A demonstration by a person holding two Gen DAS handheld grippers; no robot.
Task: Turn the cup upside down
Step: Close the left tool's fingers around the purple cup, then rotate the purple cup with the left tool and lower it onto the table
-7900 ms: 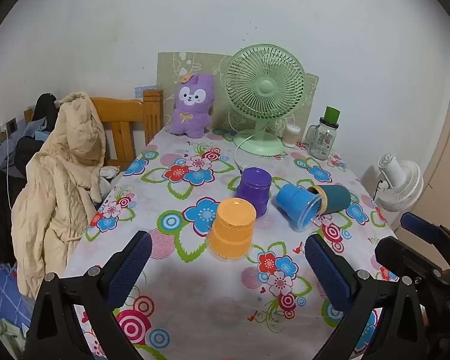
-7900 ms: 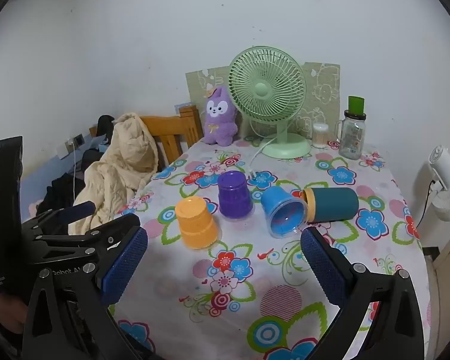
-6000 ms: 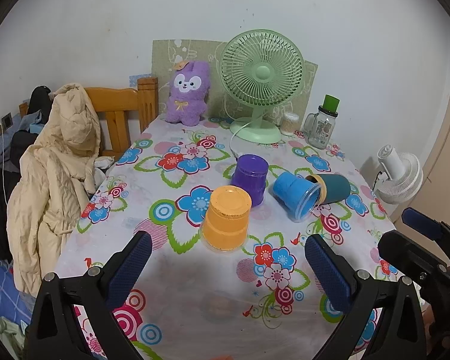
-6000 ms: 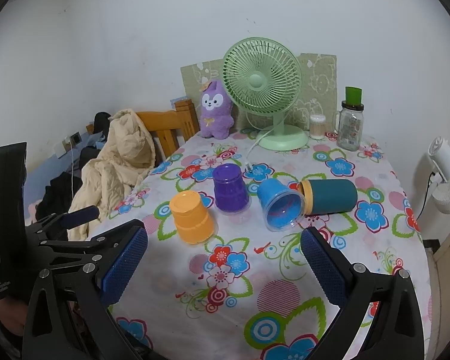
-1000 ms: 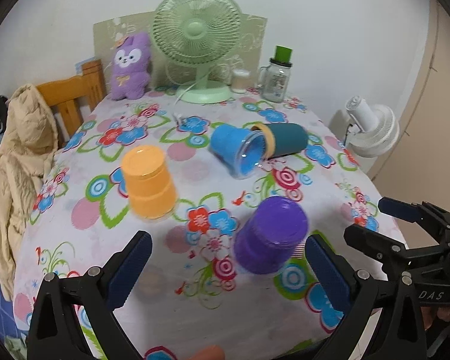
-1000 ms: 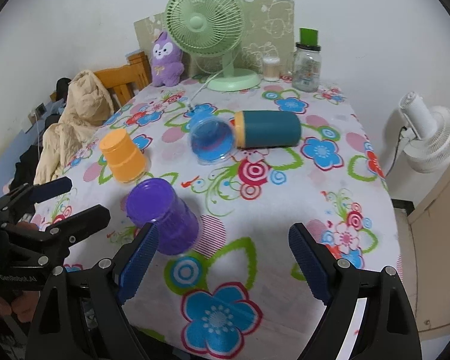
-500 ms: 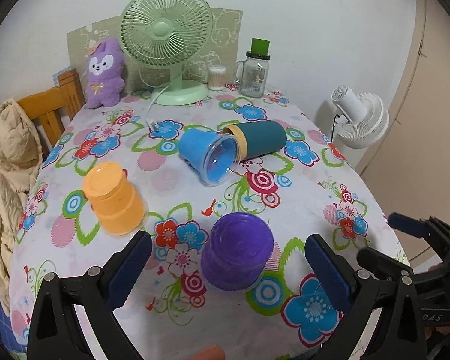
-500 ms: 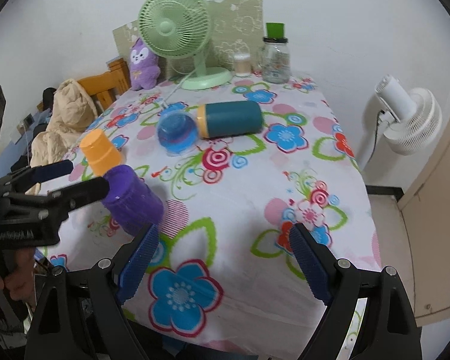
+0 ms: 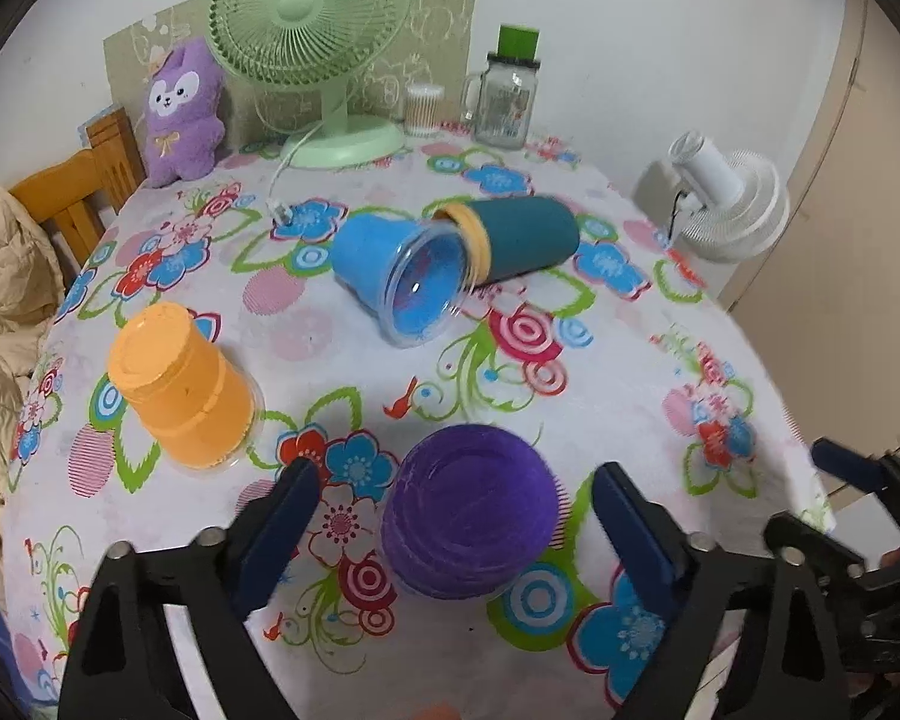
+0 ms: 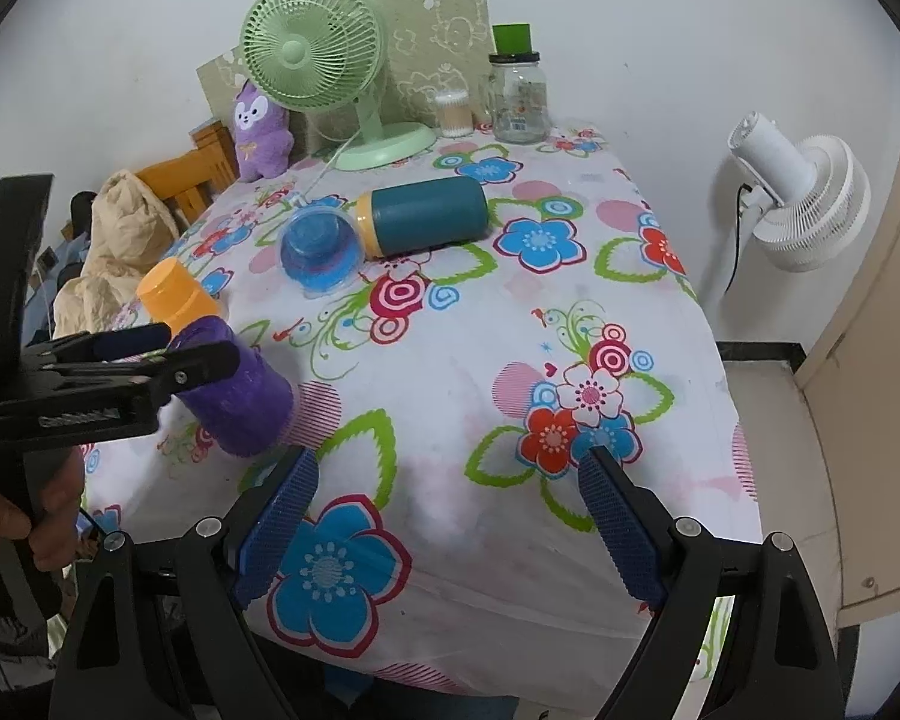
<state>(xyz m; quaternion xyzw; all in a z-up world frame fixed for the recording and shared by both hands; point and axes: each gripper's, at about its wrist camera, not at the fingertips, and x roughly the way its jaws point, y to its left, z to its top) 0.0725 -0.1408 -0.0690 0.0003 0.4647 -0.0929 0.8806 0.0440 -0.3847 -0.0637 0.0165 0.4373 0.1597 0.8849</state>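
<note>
here the purple cup [image 9: 471, 513] stands mouth-down near the front edge of the flowered table [image 10: 510, 372], the orange cup [image 9: 180, 387] likewise inverted just left of it. the blue cup [image 9: 399, 273] lies on its side, empty, its mouth touching the toppled teal cup [image 9: 525, 240]. the left gripper [image 9: 450, 531] brackets the purple cup, fingers spread, not touching. the right gripper [image 10: 450, 507] gapes wide over bare cloth, holding nothing.

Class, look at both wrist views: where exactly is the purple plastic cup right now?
The purple plastic cup sits upside down near the table's front edge, between the open left gripper fingers, in front of the inverted orange cup.
</note>
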